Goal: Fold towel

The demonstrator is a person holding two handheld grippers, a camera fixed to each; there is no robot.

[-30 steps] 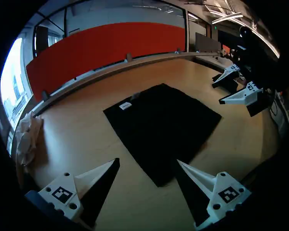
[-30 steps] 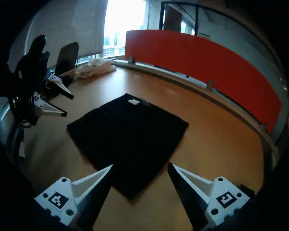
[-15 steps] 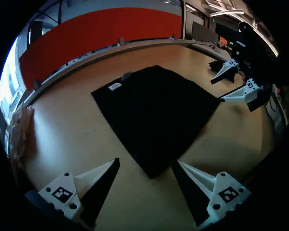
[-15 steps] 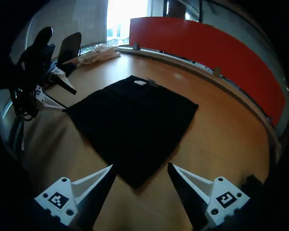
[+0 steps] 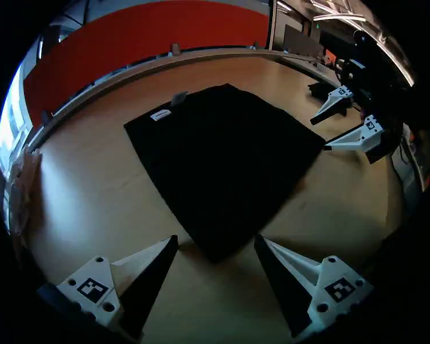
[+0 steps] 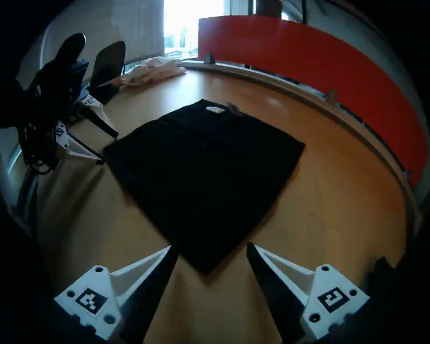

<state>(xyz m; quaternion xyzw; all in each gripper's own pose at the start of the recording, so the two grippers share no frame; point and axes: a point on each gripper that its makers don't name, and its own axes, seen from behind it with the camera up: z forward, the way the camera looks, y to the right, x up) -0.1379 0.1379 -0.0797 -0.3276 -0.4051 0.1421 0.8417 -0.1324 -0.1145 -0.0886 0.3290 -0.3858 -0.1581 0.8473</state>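
A black towel (image 5: 223,152) lies flat on the wooden table (image 5: 89,189), with a small white label (image 5: 160,115) near its far corner. In the left gripper view my left gripper (image 5: 215,246) is open, its fingertips on either side of the towel's near corner. The right gripper view shows the same towel (image 6: 206,169) and my right gripper (image 6: 211,255) open, straddling another corner of it. Across the towel, each view shows the other gripper: the right one (image 5: 327,135) and the left one (image 6: 109,149), both open near opposite corners.
A red divider panel (image 5: 140,40) runs along the far table edge. Crumpled light cloth (image 6: 155,70) lies at the table's far end by a bright window. Dark office chairs (image 6: 106,66) stand beside the table. Bare wood (image 6: 341,189) surrounds the towel.
Both grippers have moved forward and lower toward the towel; its near corners now sit between each gripper's fingertips. Both stay open. The towel has not moved.
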